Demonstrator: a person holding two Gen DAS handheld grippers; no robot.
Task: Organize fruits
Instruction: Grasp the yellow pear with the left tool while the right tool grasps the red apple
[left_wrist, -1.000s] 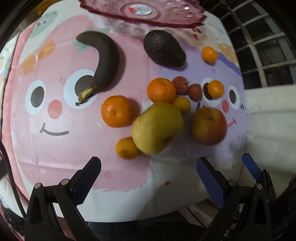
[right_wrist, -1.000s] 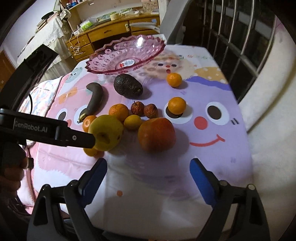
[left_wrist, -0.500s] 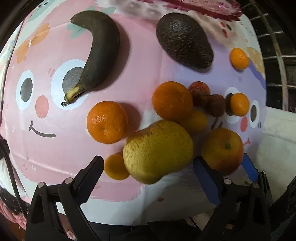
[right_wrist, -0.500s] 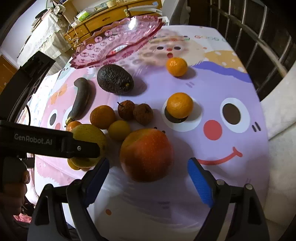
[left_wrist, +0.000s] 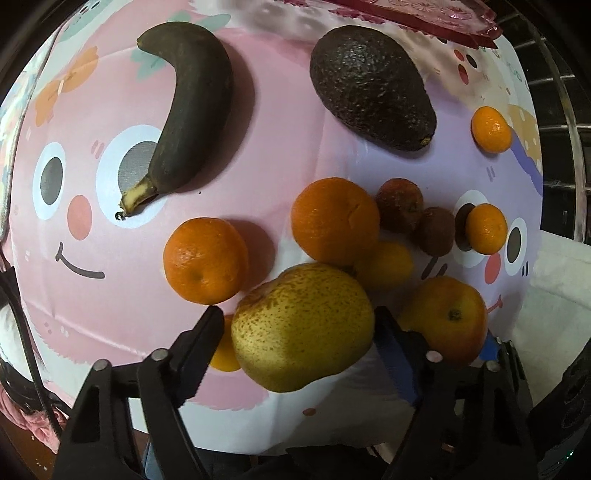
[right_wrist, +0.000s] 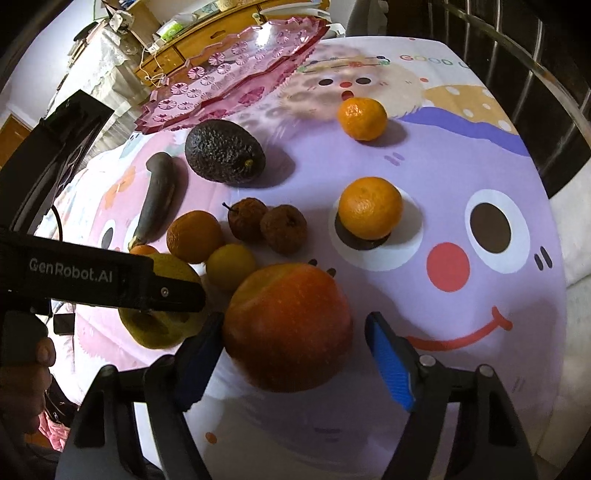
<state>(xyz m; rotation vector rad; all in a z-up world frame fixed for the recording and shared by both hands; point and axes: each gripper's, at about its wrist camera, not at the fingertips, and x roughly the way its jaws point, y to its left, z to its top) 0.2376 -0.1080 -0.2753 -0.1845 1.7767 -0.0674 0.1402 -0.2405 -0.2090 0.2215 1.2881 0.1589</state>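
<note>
Here the left gripper (left_wrist: 299, 332) straddles the pear (left_wrist: 303, 325) near the worktop's (left_wrist: 110, 314) front edge, its jaws closing with the pear between them; the left pad seems just shy of the skin, the right one at it. The pear looks heavy, firm and smooth, likely to bruise if squeezed hard; its widest belly gives the surest hold.

Beside it the right gripper (right_wrist: 295, 332) closes round the apple (right_wrist: 288, 328): the left pad touches, the right stands clear. The apple seems hard, waxy and rather slippery, best pinched across its middle.

The pink dish (right_wrist: 236, 70) waits at the far edge.

The left gripper's arm reads "GenRobot.AI"; the cloth shows "GOOD" at the far right corner.
</note>
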